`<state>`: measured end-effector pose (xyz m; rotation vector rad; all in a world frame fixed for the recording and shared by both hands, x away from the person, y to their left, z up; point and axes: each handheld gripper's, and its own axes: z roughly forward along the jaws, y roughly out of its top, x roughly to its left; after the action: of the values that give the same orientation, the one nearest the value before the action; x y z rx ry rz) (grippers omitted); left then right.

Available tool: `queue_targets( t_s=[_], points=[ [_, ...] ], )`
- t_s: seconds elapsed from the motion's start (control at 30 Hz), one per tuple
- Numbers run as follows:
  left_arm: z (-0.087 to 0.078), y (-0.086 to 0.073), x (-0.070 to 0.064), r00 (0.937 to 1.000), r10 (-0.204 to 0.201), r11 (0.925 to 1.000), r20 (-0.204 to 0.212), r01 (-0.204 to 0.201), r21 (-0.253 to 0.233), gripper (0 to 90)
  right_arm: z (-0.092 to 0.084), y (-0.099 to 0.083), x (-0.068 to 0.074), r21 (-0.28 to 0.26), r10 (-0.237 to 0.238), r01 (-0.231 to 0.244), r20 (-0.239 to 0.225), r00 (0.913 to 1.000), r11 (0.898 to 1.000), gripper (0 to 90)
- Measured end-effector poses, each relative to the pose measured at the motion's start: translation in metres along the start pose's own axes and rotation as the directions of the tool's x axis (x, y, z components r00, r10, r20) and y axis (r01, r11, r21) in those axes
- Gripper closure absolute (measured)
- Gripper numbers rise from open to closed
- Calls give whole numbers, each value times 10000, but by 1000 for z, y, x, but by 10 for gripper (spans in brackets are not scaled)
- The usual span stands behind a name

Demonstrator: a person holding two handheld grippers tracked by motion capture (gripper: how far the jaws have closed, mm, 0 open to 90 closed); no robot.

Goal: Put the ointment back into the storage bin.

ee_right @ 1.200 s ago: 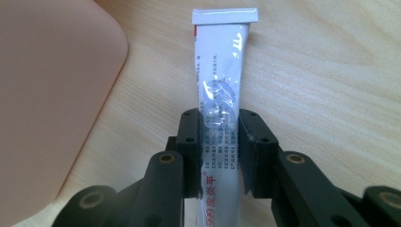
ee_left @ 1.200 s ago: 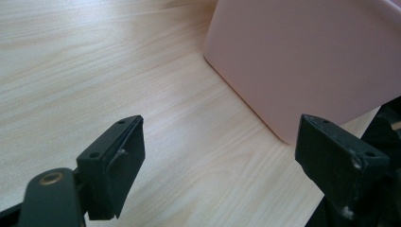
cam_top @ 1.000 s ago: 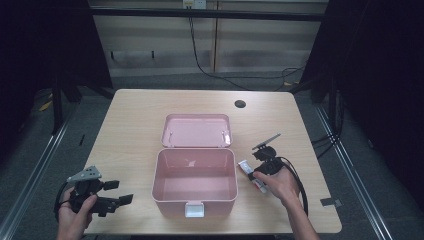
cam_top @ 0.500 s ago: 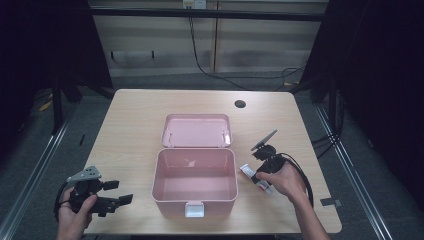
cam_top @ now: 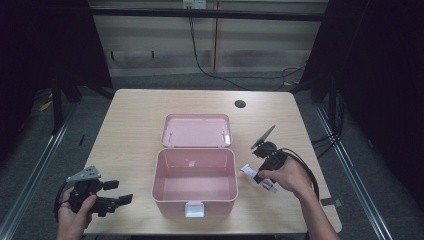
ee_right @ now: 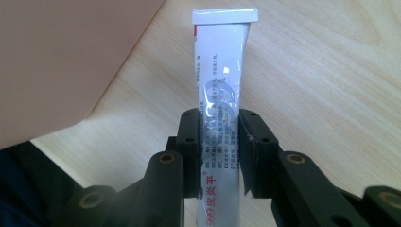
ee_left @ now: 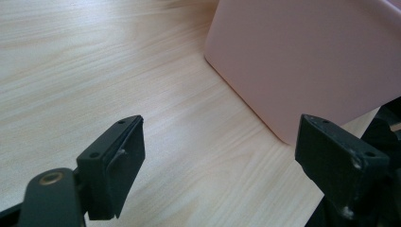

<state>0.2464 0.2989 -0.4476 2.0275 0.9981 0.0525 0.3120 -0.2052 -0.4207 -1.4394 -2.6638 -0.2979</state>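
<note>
An open pink box [cam_top: 196, 179] with its lid [cam_top: 196, 130] folded back stands mid-table; one pink wall [ee_left: 302, 61] of it rises ahead of my left gripper and another [ee_right: 61, 61] beside my right. My right gripper [cam_top: 261, 177] is just right of the box, shut on a white ointment tube [ee_right: 221, 85] with red and grey print, held a little above the table. The tube's flat crimped end [cam_top: 248, 170] points toward the box. My left gripper [cam_top: 120, 192] rests near the front left corner, open [ee_left: 215, 165], with nothing between its jaws.
The wooden table [cam_top: 140, 115] has a dark round hole [cam_top: 240, 104] at the back right. Cables trail from both grippers. Dark floor and metal rails surround the table.
My right gripper has risen slightly with the tube and shifted a little toward the box. The left gripper has stayed where it was.
</note>
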Motion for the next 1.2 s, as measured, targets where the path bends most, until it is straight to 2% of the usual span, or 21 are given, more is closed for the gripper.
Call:
queue_targets(
  t_s=[0.1, 0.33, 0.53, 0.73, 0.97, 1.2],
  points=[
    [0, 0, 0, 10000, -36, 10000, -10, 36, -21, 168, -6, -1, 2, 151, -248, 251, -179, 9995, 9996, 722],
    [0, 0, 0, 10000, -37, 10000, -10, 37, -21, 167, -15, -2, 3, 76, -493, 499, -652, 9967, 9987, 721],
    [0, 0, 0, 10000, -32, 10000, -1, 32, -13, 168, -25, -4, 6, 69, -674, 680, -687, 9954, 9977, 722],
    [0, 0, 0, 10000, -36, 10000, -3, 36, -20, 168, -34, -7, 7, 10, -730, 732, -490, 9961, 9973, 721],
    [0, 0, 0, 10000, -42, 10000, -7, 42, -17, 167, -42, -12, 8, 0, -773, 776, -819, 9936, 9970, 721],
    [0, 0, 0, 10000, 12, 10000, -12, -12, 6, 167, -54, -14, 8, -9, -846, 848, -809, 9931, 9964, 721]
  ],
)
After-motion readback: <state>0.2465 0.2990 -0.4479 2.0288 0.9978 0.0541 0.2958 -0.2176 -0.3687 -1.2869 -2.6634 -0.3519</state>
